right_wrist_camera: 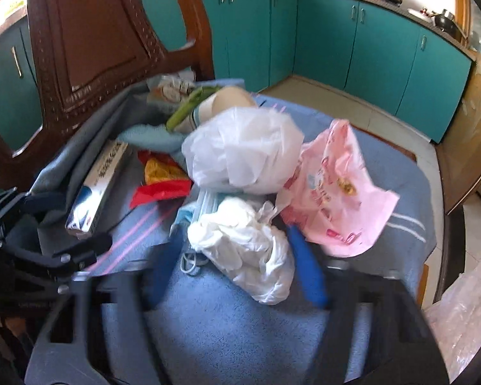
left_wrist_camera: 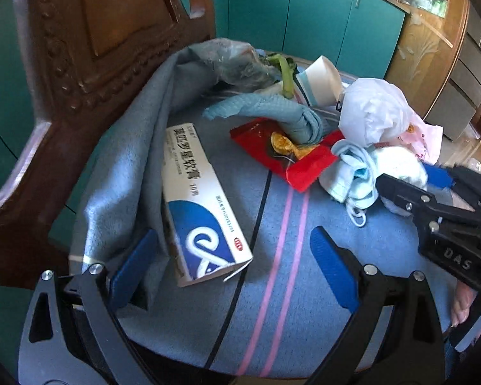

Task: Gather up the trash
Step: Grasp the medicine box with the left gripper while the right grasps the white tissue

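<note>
Trash lies on a chair seat covered by a blue blanket (left_wrist_camera: 304,288). My left gripper (left_wrist_camera: 234,256) is open, its blue fingers on either side of a white and blue medicine box (left_wrist_camera: 195,199). Behind it lie a red wrapper (left_wrist_camera: 291,157), a blue cloth (left_wrist_camera: 272,112), a paper cup (left_wrist_camera: 320,80) and face masks (left_wrist_camera: 352,176). My right gripper (right_wrist_camera: 237,253) is open around a crumpled white tissue (right_wrist_camera: 243,240). A white plastic bag (right_wrist_camera: 243,150) and a pink bag (right_wrist_camera: 336,186) lie just beyond. The right gripper also shows in the left wrist view (left_wrist_camera: 433,176).
A carved wooden chair back (left_wrist_camera: 89,48) rises at the left. Teal cabinets (right_wrist_camera: 336,32) line the far wall, with pots on the counter. A clear plastic bag (right_wrist_camera: 465,320) lies on the floor at the right. A wooden door (left_wrist_camera: 426,48) stands at the right.
</note>
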`<state>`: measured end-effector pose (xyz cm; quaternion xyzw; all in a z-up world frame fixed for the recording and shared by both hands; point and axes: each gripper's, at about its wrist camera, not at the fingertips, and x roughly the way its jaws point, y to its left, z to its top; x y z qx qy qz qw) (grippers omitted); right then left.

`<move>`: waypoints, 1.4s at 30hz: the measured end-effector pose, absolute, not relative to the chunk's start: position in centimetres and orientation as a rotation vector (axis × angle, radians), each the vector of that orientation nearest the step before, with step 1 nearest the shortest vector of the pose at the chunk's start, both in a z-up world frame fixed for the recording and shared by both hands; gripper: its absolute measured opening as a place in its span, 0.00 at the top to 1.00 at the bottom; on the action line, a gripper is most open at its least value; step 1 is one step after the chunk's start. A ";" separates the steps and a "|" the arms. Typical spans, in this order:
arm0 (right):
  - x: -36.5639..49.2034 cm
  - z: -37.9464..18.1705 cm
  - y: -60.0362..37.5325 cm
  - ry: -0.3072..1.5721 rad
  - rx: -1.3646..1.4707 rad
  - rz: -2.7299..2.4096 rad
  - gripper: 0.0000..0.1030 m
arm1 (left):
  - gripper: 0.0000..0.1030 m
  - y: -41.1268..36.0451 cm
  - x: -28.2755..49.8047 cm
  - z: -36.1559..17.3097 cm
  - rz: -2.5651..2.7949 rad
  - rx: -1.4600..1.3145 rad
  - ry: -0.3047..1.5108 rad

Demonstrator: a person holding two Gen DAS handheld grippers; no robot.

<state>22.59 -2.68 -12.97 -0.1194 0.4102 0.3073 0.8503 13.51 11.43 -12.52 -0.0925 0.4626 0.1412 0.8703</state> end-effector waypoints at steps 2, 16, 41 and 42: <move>22.6 -12.9 -3.2 0.860 -0.239 0.659 0.63 | 0.07 11.6 14.0 -13.0 0.293 -0.224 0.981; 20.4 -10.5 -7.4 0.872 -0.140 0.695 0.66 | 0.51 13.8 15.2 -14.9 0.361 -0.209 1.001; 22.2 -13.3 -8.3 0.987 -0.155 0.582 0.28 | 0.17 11.5 13.0 -14.0 0.193 -0.170 1.060; 22.1 -13.4 -8.2 0.988 -0.158 0.583 0.28 | 0.17 11.5 13.4 -14.3 0.203 -0.167 1.061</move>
